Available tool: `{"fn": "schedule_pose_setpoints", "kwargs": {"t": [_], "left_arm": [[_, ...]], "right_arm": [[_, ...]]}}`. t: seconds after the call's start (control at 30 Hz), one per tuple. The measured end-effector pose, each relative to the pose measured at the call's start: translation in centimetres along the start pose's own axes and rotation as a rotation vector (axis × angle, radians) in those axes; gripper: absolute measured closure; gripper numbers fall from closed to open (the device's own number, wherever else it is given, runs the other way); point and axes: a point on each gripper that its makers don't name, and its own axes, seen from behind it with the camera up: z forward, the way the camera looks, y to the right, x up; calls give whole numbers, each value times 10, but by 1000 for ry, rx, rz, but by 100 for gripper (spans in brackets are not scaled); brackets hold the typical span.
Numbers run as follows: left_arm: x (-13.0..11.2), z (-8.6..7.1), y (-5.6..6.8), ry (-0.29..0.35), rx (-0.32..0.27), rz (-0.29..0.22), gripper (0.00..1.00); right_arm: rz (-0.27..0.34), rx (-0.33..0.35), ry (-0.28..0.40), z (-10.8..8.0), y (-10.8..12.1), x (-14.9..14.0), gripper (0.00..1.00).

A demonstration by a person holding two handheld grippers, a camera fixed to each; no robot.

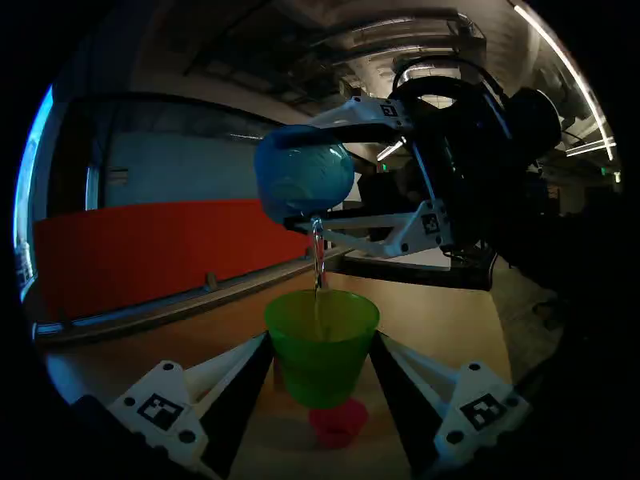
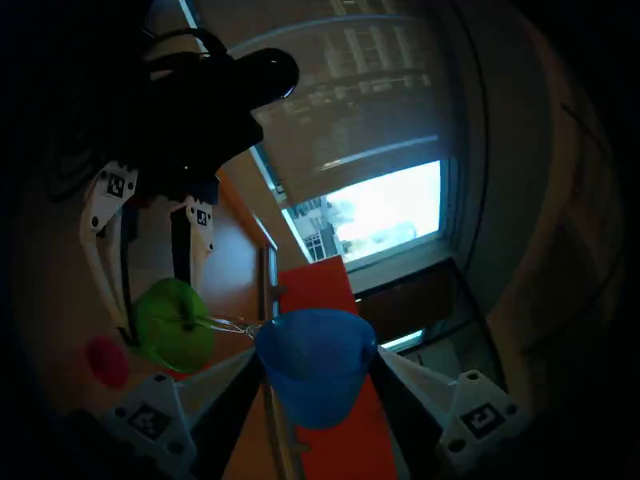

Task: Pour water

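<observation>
Your L claw (image 1: 322, 342) clamps the green plastic cup (image 1: 322, 364), R claw (image 2: 316, 358) the tipped blue plastic cup (image 2: 314, 384). Thin walls prob squash; grip mid-body.

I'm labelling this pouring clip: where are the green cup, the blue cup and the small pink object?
green cup (image 1: 322, 360): left gripper view, middle of its front wall.
blue cup (image 2: 316, 392): right gripper view, middle of its outer wall.
pink object (image 1: 338, 422): left gripper view, its lit front side.

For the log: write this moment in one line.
phase: pouring | right gripper shut on blue cup, tilted | left gripper shut on green cup, upright | water stream entering green cup
</observation>
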Motion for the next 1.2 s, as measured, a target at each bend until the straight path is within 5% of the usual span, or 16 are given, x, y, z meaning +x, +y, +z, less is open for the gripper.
{"fn": "schedule_pose_setpoints", "kwargs": {"t": [1.2], "left_arm": [[0, 2, 2, 7, -10, -13, 17]], "right_arm": [[-78, -37, 2, -1, 12, -1, 11]]}}
